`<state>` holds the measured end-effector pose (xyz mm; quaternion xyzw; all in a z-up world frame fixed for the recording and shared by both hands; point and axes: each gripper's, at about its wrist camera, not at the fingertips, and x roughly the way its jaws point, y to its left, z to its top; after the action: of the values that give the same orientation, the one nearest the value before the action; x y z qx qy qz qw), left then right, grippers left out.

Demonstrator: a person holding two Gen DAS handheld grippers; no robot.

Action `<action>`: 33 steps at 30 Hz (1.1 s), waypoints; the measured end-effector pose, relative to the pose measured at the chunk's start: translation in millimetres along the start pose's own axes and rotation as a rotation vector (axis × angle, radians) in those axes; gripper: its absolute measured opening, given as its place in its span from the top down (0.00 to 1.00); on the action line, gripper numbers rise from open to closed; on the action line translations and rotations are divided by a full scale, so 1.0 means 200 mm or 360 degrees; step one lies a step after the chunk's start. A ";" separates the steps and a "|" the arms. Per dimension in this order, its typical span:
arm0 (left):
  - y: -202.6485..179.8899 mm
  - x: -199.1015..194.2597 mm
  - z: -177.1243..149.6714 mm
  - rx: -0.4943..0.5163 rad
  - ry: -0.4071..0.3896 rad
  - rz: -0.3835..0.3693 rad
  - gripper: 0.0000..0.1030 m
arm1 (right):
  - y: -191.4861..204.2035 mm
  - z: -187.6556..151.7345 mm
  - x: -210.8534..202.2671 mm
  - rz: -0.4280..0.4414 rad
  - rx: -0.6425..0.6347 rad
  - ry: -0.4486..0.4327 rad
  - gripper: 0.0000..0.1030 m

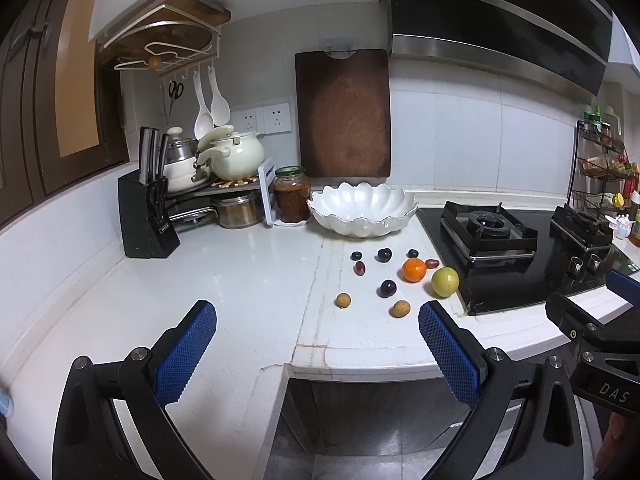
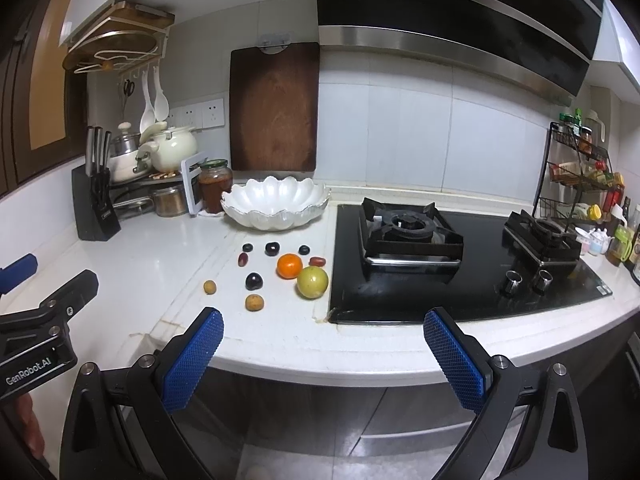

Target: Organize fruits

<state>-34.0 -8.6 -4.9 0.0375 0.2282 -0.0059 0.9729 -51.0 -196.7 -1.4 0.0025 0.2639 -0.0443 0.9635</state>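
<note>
Several fruits lie on the white counter in front of an empty white scalloped bowl (image 1: 362, 209) (image 2: 276, 204): an orange (image 1: 414, 270) (image 2: 289, 265), a yellow-green fruit (image 1: 445, 282) (image 2: 312, 282), dark plums (image 1: 387, 288) (image 2: 254, 281), small red dates (image 1: 359, 267) and two small brown fruits (image 1: 401, 308) (image 2: 254, 303). My left gripper (image 1: 318, 344) is open and empty, held before the counter's front edge. My right gripper (image 2: 324, 350) is open and empty, likewise short of the fruits.
A black gas hob (image 2: 452, 256) lies right of the fruits. A jar (image 1: 291, 194), pots (image 1: 236, 156) and a knife block (image 1: 146, 216) stand at the back left. A cutting board (image 1: 344, 114) leans on the wall. A spice rack (image 2: 580, 176) is far right.
</note>
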 end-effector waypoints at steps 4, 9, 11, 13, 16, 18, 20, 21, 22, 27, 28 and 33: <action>-0.01 0.00 0.00 0.0002 0.0001 -0.0003 0.00 | -0.01 0.00 0.00 -0.0002 0.0004 0.0004 0.01; -0.02 0.00 0.01 0.0004 0.0002 -0.0008 0.00 | -0.02 0.01 0.00 -0.0001 0.0005 0.0006 0.01; -0.02 0.00 0.02 0.0006 0.0003 -0.0007 0.00 | -0.02 0.01 0.00 -0.0006 0.0005 0.0008 0.01; -0.03 0.00 0.02 0.0009 0.0000 -0.0009 0.00 | -0.03 0.01 -0.01 -0.0006 0.0009 0.0008 0.01; -0.03 0.00 0.02 0.0008 0.0000 -0.0009 0.00 | -0.03 0.01 -0.01 -0.0008 0.0013 0.0010 0.01; -0.04 0.00 0.02 0.0009 0.0000 -0.0008 0.00 | -0.03 0.01 -0.01 -0.0009 0.0013 0.0007 0.01; -0.04 0.00 0.02 0.0008 -0.0001 -0.0008 0.00 | -0.03 0.02 0.00 -0.0007 0.0011 0.0011 0.01; -0.04 0.00 0.02 0.0008 0.0000 -0.0006 0.00 | -0.03 0.01 -0.01 -0.0006 0.0012 0.0009 0.01; -0.04 0.00 0.02 0.0008 -0.0001 -0.0008 0.00 | -0.04 0.01 -0.01 -0.0006 0.0012 0.0009 0.01; -0.03 0.00 0.02 0.0007 -0.0002 -0.0008 0.00 | -0.03 0.01 -0.01 -0.0007 0.0012 0.0009 0.01; -0.04 0.00 0.02 0.0007 -0.0002 -0.0007 0.00 | -0.03 0.01 -0.01 -0.0008 0.0010 0.0009 0.01; -0.04 0.00 0.02 0.0008 -0.0006 -0.0009 0.00 | -0.03 0.01 -0.01 -0.0008 0.0013 0.0009 0.01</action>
<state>-32.9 -17.6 -2.3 0.0393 0.2265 -0.0095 0.9732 -51.5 -202.9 1.7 0.0060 0.2663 -0.0479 0.9627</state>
